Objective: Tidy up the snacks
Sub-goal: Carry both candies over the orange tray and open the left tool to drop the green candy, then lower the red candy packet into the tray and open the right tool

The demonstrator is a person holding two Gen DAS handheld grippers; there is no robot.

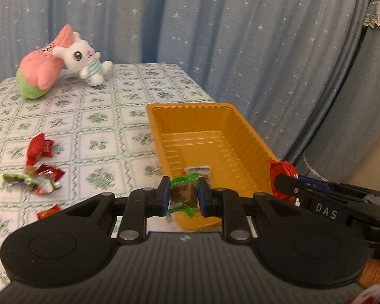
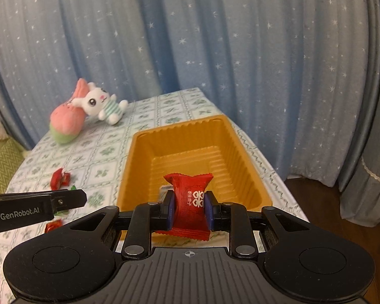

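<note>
Black fingers of the left gripper (image 1: 183, 197) are clenched on a green-wrapped candy (image 1: 183, 195), held at the near end of the golden plastic tray (image 1: 243, 131); the right gripper (image 2: 189, 209) likewise grips a red-wrapped candy (image 2: 190, 202) over the tray's near rim, and it shows at the right edge of the left view. One small white-and-blue packet (image 1: 198, 170) lies on the tray floor. Left of the tray, loose sweets (image 1: 39, 169) in red and green wrappers lie scattered on the desk (image 1: 101, 116), which is covered by a green floral-check cloth. Farther back, at the far left corner, a pink-and-green plush (image 1: 41, 73) and a white rabbit plush (image 1: 84, 59) lean together. Blue star-patterned curtains (image 1: 215, 25) close the background.
</note>
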